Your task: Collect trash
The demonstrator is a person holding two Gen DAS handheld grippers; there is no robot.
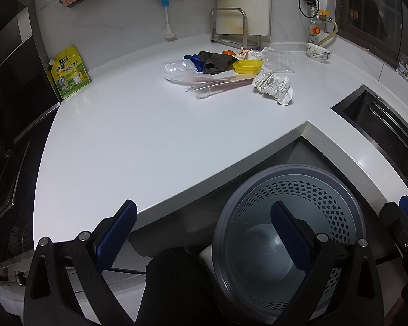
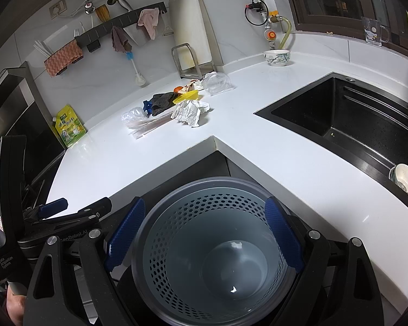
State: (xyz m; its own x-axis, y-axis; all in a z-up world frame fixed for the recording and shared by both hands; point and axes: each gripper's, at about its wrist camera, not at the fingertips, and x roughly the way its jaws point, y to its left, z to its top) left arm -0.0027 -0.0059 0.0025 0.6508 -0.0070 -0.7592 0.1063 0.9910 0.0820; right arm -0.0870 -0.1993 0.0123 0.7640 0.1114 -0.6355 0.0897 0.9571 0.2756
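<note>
A pile of trash lies far back on the white counter (image 1: 138,141): crumpled paper (image 1: 273,85) (image 2: 191,111), clear plastic bag (image 1: 178,69), dark cloth (image 1: 217,61) (image 2: 163,102), yellow dish (image 1: 247,66) (image 2: 187,96), clear plastic cup (image 1: 281,59) (image 2: 217,81), flat clear wrapper (image 1: 217,82). A grey perforated bin (image 1: 288,233) (image 2: 215,250) stands on the floor below the counter's inner corner. My left gripper (image 1: 204,233) is open and empty, over the counter edge and the bin. My right gripper (image 2: 204,239) is open and empty, above the bin.
A yellow-green refill pouch (image 1: 69,72) stands at the left by a dark stove (image 1: 5,135). A black sink (image 2: 353,125) is at the right with a bowl (image 2: 406,180) in it. A patterned bowl (image 2: 277,57) and a cutting-board rack (image 1: 231,27) stand at the back wall.
</note>
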